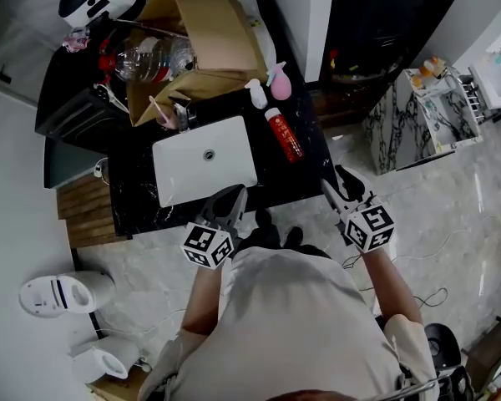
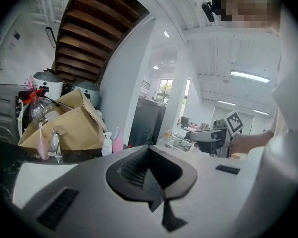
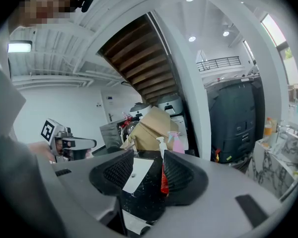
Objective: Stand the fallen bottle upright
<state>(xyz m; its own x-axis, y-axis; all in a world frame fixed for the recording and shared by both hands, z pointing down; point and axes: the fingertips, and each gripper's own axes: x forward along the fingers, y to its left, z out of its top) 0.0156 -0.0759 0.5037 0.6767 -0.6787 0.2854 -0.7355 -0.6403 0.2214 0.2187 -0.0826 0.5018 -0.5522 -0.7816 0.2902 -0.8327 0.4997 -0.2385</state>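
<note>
Now your right gripper (image 1: 334, 179) hangs released, short of the red bottle (image 1: 285, 134) lying flat on the black worktop (image 1: 288, 182), and your left gripper (image 1: 235, 194) is clenched on nothing.

red bottle (image 1: 284, 134), white sink (image 1: 230, 175), perhaps speckled counter (image 1: 277, 184)

left gripper (image 2: 150, 175): jaws pressed together, nothing in there
cardboard box (image 2: 72, 125): flaps open, off to the left
white pump bottle (image 2: 107, 144): just right of the box
pink bottle (image 2: 118, 140): next one along, touching-close
right gripper (image 2: 213, 139): way off right of the box
</note>
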